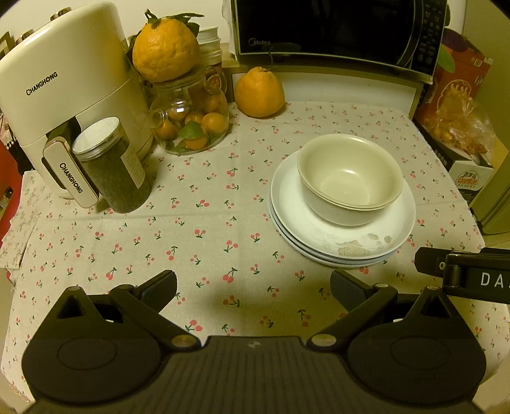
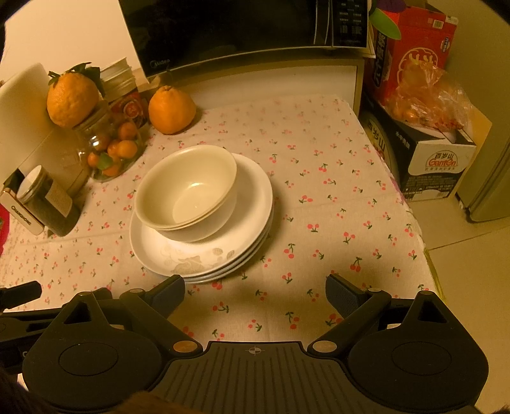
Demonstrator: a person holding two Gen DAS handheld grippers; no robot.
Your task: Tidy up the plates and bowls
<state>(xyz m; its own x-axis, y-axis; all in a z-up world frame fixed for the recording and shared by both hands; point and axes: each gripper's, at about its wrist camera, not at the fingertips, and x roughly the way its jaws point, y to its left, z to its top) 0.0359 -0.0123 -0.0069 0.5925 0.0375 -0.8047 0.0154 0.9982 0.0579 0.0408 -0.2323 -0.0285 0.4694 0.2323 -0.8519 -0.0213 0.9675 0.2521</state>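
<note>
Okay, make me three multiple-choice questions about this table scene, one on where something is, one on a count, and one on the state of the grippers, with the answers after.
1. Where do the nested bowls sit?
A. On the stack of plates
B. Inside the microwave
C. On the bare tablecloth

2. How many large oranges are outside the glass jar?
A. One
B. Two
C. Four

3. What state are the two grippers in?
A. Both shut on a plate
B. Left holds a bowl, right open
C. Both open and holding nothing

Answers:
1. A, the bowls rest on the top plate, toward its far side.
2. B, one orange on the jar and one orange on the tablecloth near the microwave.
3. C, the left gripper and right gripper each show fingers spread wide with only tablecloth between them.
</note>
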